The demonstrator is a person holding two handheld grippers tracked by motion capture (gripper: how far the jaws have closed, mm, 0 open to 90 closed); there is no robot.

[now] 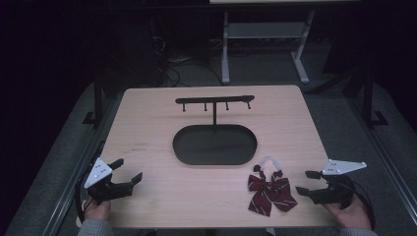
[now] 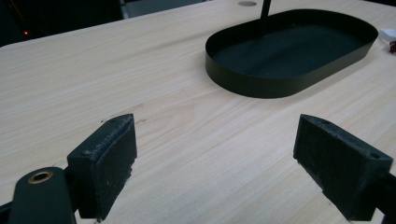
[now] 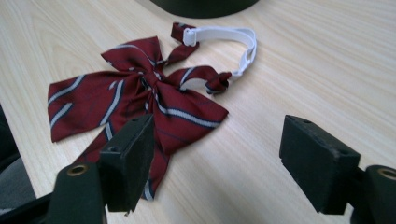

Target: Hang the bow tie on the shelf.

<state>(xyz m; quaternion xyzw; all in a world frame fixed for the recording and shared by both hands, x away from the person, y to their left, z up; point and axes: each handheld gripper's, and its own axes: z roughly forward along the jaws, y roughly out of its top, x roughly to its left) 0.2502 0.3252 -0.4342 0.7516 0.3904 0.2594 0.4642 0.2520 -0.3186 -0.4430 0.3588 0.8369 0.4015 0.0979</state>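
You are holding your right claw [image 1: 301,182] wide apart over the pale wooden table [image 1: 147,123], empty, with the dark red bow tie with pale stripes and a white elastic neck strap [image 1: 270,189] lying flat just beside it, between the claw and the black oval metal tray [image 1: 215,144]. Your left claw [image 1: 129,170] is also standing released and empty, well apart from the tie at the table's near left corner.

From here the likeliest trouble is a grip that is catching only one loose tail of the fabric: the tie is soft and flat against the wood, so a shallow pinch could be sliding off or dragging the bow along instead of lifting it. The white strap [image 3: 233,37] is curling away toward the tray, and it could be snagging on the tray's rim or on one of the pegs of the black T-shaped hanger bar [image 1: 215,101] that is rising on a post from the tray. A knock against that thin post could be tipping the whole stand.

Counting: you are working with one bow tie, one strap on it, one tray, one hanger bar carrying four small pegs, two claws, one table
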